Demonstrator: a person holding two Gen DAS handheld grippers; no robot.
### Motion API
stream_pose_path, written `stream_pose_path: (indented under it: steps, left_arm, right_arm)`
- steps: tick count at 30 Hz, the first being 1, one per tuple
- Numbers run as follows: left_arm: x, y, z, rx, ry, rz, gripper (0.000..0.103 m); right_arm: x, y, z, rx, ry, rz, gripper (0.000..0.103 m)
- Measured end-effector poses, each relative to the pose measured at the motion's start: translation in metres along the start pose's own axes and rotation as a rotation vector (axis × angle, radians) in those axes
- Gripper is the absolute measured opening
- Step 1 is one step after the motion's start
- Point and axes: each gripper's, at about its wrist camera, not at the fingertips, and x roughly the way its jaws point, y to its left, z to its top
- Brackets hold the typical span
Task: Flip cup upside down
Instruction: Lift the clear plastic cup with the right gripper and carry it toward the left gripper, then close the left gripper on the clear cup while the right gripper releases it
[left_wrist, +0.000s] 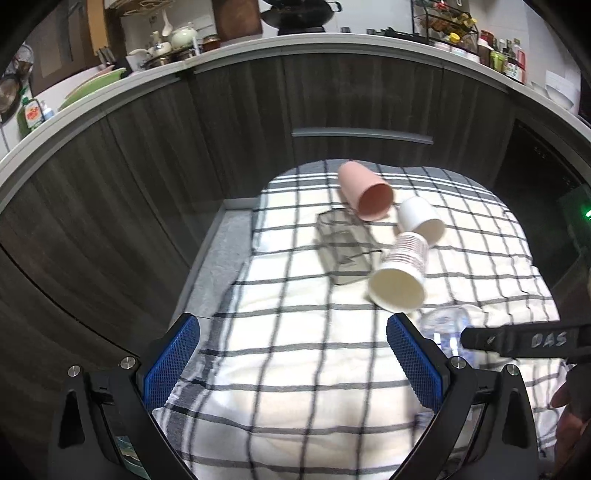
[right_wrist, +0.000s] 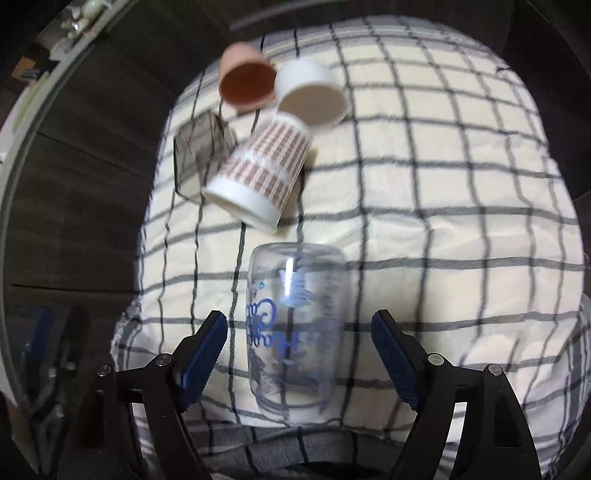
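A clear glass cup with blue lettering (right_wrist: 293, 325) lies on its side on the checked cloth (right_wrist: 443, 184), between the open fingers of my right gripper (right_wrist: 299, 354), which do not touch it. The same clear cup (left_wrist: 443, 325) shows partly behind my left gripper's right finger. Beyond it lie a patterned paper cup (right_wrist: 258, 173) (left_wrist: 400, 269), a white cup (right_wrist: 310, 92) (left_wrist: 421, 219), a pink cup (right_wrist: 245, 79) (left_wrist: 365, 192) and a clear square glass (right_wrist: 199, 155) (left_wrist: 343, 247), all on their sides. My left gripper (left_wrist: 291, 362) hangs open over bare cloth.
The checked cloth (left_wrist: 295, 369) covers a low table in front of dark wooden cabinets (left_wrist: 147, 147). A counter above holds teapots, bottles and a wok. The right gripper's black finger (left_wrist: 524, 339) and a hand (left_wrist: 569, 417) show at the right in the left wrist view.
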Motion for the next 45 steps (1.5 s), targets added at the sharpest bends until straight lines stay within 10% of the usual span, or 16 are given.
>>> stream_pose_path:
  steps: [18,31,45]
  left_arm:
    - [0.013,-0.116,0.008,0.140,0.086,-0.152,0.103]
    - [0.046,-0.152,-0.004,0.220,0.179,-0.111,0.103]
    - [0.102,-0.166,-0.003,0.268,0.516,-0.118,0.099]
  right_arm:
    - [-0.103,-0.087,-0.021,0.044,-0.323,-0.229,0.085]
    - [-0.119,-0.085,-0.037,-0.095,-0.670,-0.388,0.089]
    - [-0.105,-0.081,-0.022,-0.137,-0.665,-0.345,0.089]
